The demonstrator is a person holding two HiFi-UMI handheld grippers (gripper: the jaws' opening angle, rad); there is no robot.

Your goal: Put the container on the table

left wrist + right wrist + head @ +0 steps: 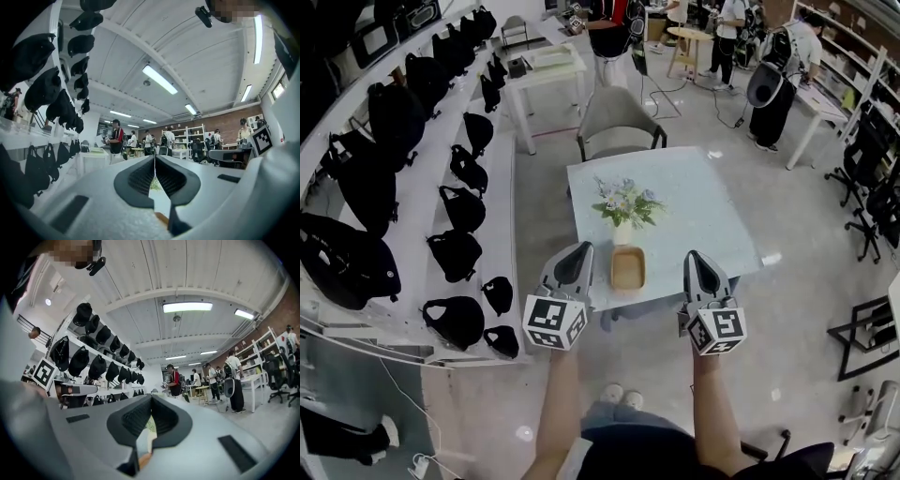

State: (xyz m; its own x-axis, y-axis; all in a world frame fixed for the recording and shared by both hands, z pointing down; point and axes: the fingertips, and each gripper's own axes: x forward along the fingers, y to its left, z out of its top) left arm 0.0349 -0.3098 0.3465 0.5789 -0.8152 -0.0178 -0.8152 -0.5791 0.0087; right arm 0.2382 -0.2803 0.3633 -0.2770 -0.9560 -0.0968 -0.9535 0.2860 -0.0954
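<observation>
My left gripper [578, 255] hangs left of the container [627, 268], jaws closed, empty. The container sits on the table [712, 206] (already placed, I judge). My right gripper [701, 267], also closed and empty, hangs right of it; I'd avoid nudging it.

White shelving [422, 202] hung with black bags [455, 255] runs along the wall left of the left claw [579, 251]. Ahead of both claws stands a pale square table [703, 206], with a grey chair [617, 122] beyond it. Black office chairs [872, 202] stand on the grey floor [806, 253], right of the right claw [696, 258]. Strip lights [187, 307] line the white ceiling.
</observation>
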